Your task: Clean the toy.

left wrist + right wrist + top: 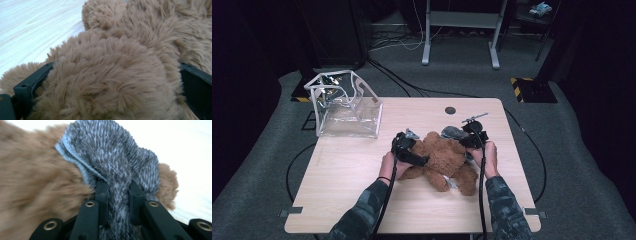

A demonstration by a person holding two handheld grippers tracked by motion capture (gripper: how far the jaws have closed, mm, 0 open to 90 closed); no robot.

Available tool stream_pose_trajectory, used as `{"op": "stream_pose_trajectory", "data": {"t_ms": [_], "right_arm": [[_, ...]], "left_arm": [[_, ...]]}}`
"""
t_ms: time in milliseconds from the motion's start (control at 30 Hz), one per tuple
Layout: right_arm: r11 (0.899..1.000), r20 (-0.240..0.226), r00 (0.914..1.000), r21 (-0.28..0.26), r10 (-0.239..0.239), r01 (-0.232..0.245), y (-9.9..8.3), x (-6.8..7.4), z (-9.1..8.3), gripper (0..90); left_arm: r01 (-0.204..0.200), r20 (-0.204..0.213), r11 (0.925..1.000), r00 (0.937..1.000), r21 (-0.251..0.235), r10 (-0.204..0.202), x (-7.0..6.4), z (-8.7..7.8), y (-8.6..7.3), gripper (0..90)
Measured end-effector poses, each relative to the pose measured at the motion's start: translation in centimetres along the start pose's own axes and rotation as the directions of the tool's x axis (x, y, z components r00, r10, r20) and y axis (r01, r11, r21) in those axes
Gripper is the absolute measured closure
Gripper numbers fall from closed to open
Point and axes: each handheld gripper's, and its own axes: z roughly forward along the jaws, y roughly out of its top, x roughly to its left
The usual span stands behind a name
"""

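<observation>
Two claws work on one brown teddy bear [443,160] that lies near the middle of the light wooden desk [342,180], a little toward the right. The left claw [408,150] sits at the bear's left side, held by the person's left hand [388,164]; in the left gripper view its jaws stand apart on either side of a thick bulge of the bear's fur [112,75], the fur filling the gap and touching both, so it grips the bear with a wide hold. The right claw [472,138] is at the bear's upper right, with the right hand [488,159] behind it. In the right gripper view its jaws are drawn close and pinch a fold of grey knitted fabric [120,170] that lies against the bear's fur [37,182], with a rounded brown bit of the bear showing just beyond the fabric on the right. In the high view the grey piece [453,132] shows at the bear's top edge, just beside the right claw. A clear plastic bag with white trim [347,106] stands open at the desk's far left corner, well apart from the bear. Both sleeves are camouflage patterned, and a black cable trails from each claw toward the near edge.
</observation>
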Motion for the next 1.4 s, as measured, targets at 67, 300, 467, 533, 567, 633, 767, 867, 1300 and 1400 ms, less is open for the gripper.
{"op": "stream_pose_trajectory", "data": {"t_ms": [67, 300, 467, 533, 567, 633, 767, 867, 1300, 1400], "right_arm": [[0.999, -0.009, 0.9985, 0.010, 0.054, -0.054, -0.4, -1.0, 0.9, 75.3], [0.996, 0.051, 0.9949, 0.008, 0.087, -0.087, -0.9, -2.4, 1.0, 75.7], [0.996, 0.156, 0.9836, 0.005, 0.091, -0.093, -1.2, -3.3, 0.6, 75.4], [0.993, 0.174, 0.9778, 0.007, 0.116, -0.119, -1.5, -4.4, 0.3, 75.3], [0.992, 0.170, 0.9772, 0.007, 0.127, -0.130, -1.6, -4.5, 0.0, 75.4], [0.990, 0.135, 0.9807, -0.017, 0.141, -0.140, -1.6, -4.6, -0.8, 75.3], [0.991, 0.032, 0.9926, -0.073, 0.117, -0.115, -0.8, -3.1, -2.3, 75.3], [0.997, -0.003, 0.9987, -0.066, 0.050, -0.050, 0.1, -1.1, -2.0, 75.2], [0.999, 0.028, 0.9991, 0.030, 0.031, -0.032, -0.2, -1.0, 0.9, 75.4], [0.999, 0.045, 0.9985, 0.030, 0.030, -0.031, -0.3, -1.3, 1.0, 75.6]], "left_arm": [[0.000, 0.000, 1.0000, 1.0000, 0.000, 0.000, 0.0, 0.0, 0.0, 0.0], [-0.003, 0.000, 1.0000, 1.0000, 0.006, 0.003, 0.0, 0.0, 0.0, 0.1], [-0.001, 0.009, 1.0000, 1.0000, 0.005, 0.001, 0.1, 0.0, -0.1, 0.1], [0.000, 0.010, 1.0000, 1.0000, 0.004, 0.000, 0.1, 0.0, -0.1, 0.1], [0.003, 0.010, 1.0000, 0.9999, 0.001, -0.003, 0.2, 0.0, -0.1, 0.1], [0.013, 0.013, 0.9999, 0.9998, -0.004, -0.013, 0.2, 0.1, -0.1, 0.1], [0.013, 0.010, 0.9999, 0.9999, -0.003, -0.013, 0.2, 0.1, -0.1, 0.1], [0.012, 0.010, 0.9999, 0.9999, -0.005, -0.012, 0.3, 0.1, -0.1, 0.0], [0.017, 0.012, 0.9998, 0.9998, -0.005, -0.017, 0.3, 0.1, -0.2, 0.1], [0.012, 0.013, 0.9999, 0.9998, -0.001, -0.012, 0.3, 0.1, -0.2, 0.2]]}}
